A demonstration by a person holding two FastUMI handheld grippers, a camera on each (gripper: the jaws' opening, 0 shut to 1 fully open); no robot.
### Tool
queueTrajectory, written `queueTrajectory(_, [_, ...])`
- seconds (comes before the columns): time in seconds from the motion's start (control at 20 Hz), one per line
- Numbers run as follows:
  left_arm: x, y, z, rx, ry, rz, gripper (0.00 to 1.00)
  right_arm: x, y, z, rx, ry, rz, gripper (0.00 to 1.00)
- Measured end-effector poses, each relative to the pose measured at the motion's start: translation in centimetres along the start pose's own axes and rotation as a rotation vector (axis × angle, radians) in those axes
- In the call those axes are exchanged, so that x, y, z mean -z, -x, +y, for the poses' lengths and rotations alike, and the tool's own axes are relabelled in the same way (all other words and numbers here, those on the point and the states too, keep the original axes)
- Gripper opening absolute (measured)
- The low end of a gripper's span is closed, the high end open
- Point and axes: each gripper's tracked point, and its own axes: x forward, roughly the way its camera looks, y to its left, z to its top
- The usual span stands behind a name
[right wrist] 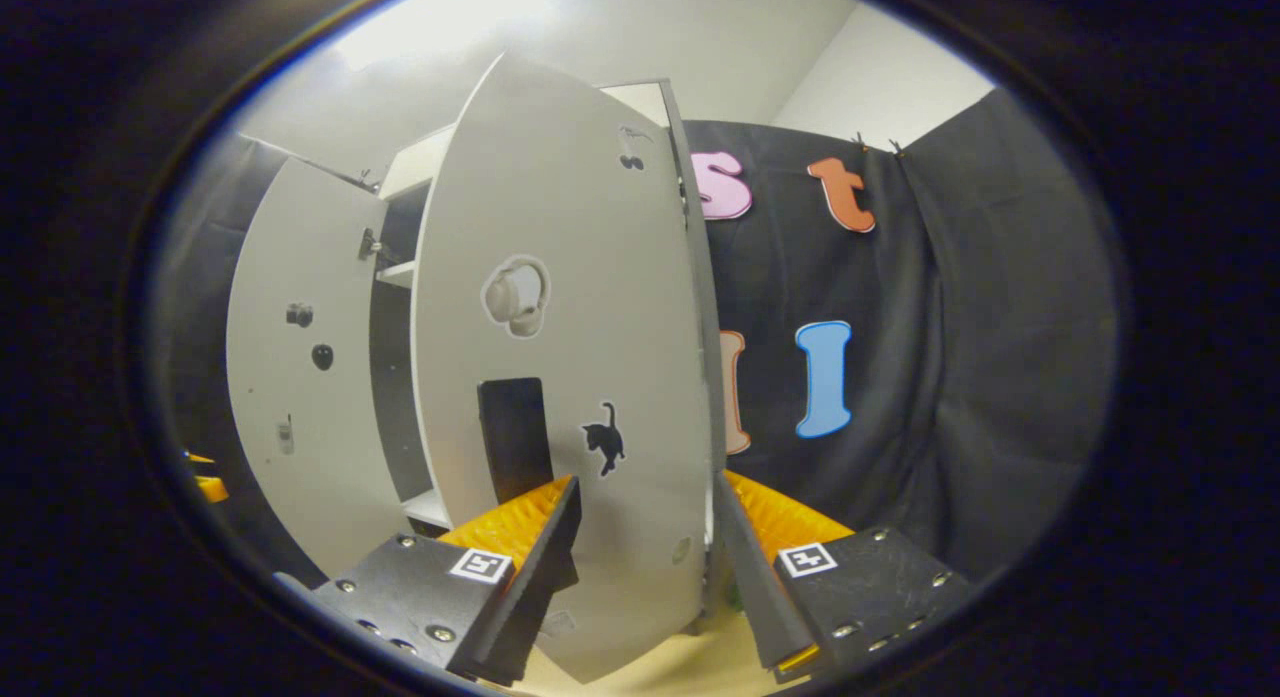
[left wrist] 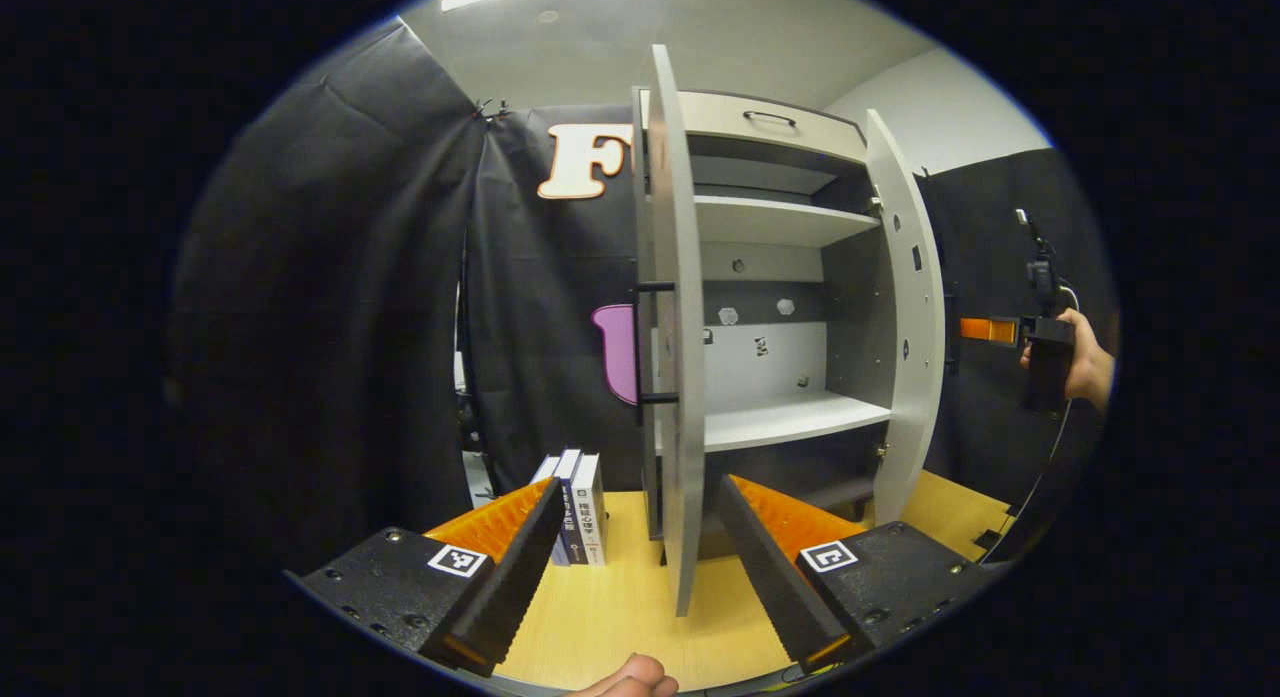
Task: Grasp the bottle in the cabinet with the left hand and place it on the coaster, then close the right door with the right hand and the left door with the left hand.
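Both doors stand open; we see no bottle on the cabinet (left wrist: 770, 417) shelves.

Our right tool (right wrist: 645, 557) gapes just before the right door (right wrist: 570, 357), our left tool (left wrist: 635, 567) gapes near the left door (left wrist: 680, 377). Stiff, light panels, we judge: push their outer faces flat, near the free edge, rather than pinch.

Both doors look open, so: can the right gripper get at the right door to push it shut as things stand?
Probably yes: the right gripper is open, with the right door directly ahead and nothing visibly between them.
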Motion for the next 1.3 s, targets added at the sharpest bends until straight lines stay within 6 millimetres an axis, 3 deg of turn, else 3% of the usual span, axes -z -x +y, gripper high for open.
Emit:
queueTrajectory(0.15, [0.1, -0.3, 3.1, -0.063, -0.002, 0.004, 0.98, -0.5, 0.0, 3.0, -0.065, -0.027, -0.017, 0.88])
queueTrajectory(0.2, [0.3, -0.5, 3.8, -0.078, -0.003, 0.009, 1.0, -0.9, 0.2, 3.5, -0.07, -0.013, -0.028, 0.96])
queueTrajectory(0.35, [0.2, -1.9, 5.8, -0.11, 0.008, 0.022, 1.0, -1.8, 1.3, 4.2, -0.066, 0.031, -0.059, 0.97])
queueTrajectory(0.45, [0.2, -3.1, 6.6, -0.123, 0.037, 0.034, 0.99, -1.3, 2.6, 5.5, -0.12, 0.034, -0.039, 0.97])
queueTrajectory(0.75, [-1.7, -6.4, 9.6, -0.17, 0.079, 0.031, 0.98, -2.8, 6.1, 4.0, -0.135, 0.042, -0.046, 1.0])
queueTrajectory(0.9, [-2.8, -7.9, 9.7, -0.174, 0.119, 0.029, 0.94, -3.3, 7.9, 3.9, -0.162, 0.041, -0.056, 0.97])
queueTrajectory(0.95, [-3.1, -8.2, 9.6, -0.176, 0.138, 0.029, 0.94, -3.5, 8.4, 3.6, -0.169, 0.055, -0.061, 1.0])
queueTrajectory(1.1, [-3.4, -9.5, 8.5, -0.148, 0.177, 0.045, 0.97, -3.6, 10.4, 1.6, -0.141, 0.13, -0.074, 0.97])
queueTrajectory(1.2, [-3.7, -10.6, 7.6, -0.137, 0.156, 0.054, 0.93, -4.0, 11.8, 0.0, -0.115, 0.155, -0.079, 0.97])
queueTrajectory(1.3, [-4.3, -11.5, 5.4, -0.107, 0.111, 0.059, 0.97, -4.1, 13.1, -1.4, -0.093, 0.13, -0.067, 0.92])
